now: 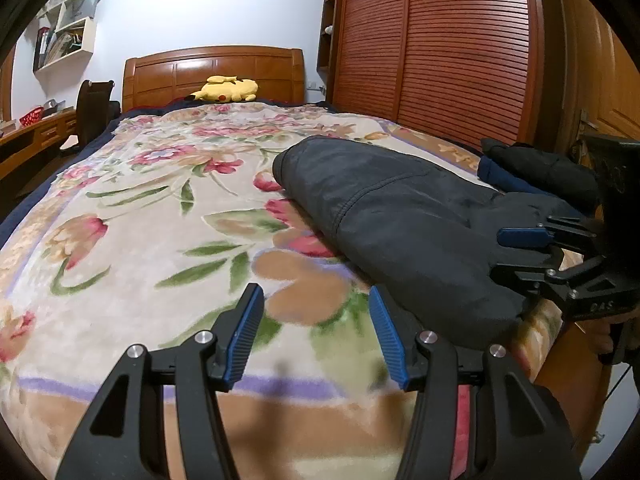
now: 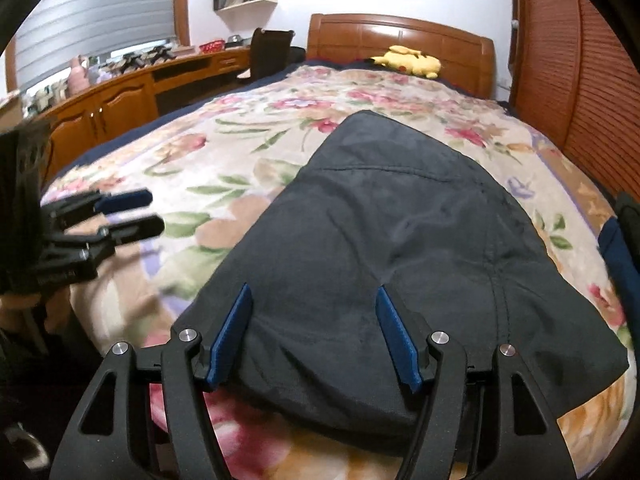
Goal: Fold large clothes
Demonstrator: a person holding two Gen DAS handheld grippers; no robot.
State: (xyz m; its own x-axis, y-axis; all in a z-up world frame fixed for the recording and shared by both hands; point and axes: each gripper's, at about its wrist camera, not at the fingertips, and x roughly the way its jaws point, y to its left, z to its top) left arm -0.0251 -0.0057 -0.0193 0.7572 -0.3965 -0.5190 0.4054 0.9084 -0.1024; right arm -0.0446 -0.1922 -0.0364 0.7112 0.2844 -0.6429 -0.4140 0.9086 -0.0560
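We find one dark padded garment (image 2: pixel 400 248) lying folded on the floral blanket (image 1: pixel 160 216), near the foot edge of the bed and toward its wardrobe side, its long axis running up toward the headboard (image 1: pixel 214 70). The left gripper (image 1: pixel 316 332) hangs over bare blanket just beside the garment's left border, jaws spread wide and holding nothing. The right gripper (image 2: pixel 316 332) is poised over the garment's near end, jaws likewise wide with nothing between them; whether the fingertips touch the cloth we cannot tell. A second pile of dark and navy clothing (image 1: pixel 536 168) sits at the bed's wardrobe-side edge, just beyond the garment. We count one yellow plush toy (image 1: pixel 226 90) against the headboard, well apart from the work. One slatted wooden wardrobe (image 1: pixel 432 48) stands along that side; on the opposite side are one wooden desk unit (image 2: pixel 120 96), one dark chair (image 2: pixel 272 54) and one white wall shelf (image 1: pixel 66 24).
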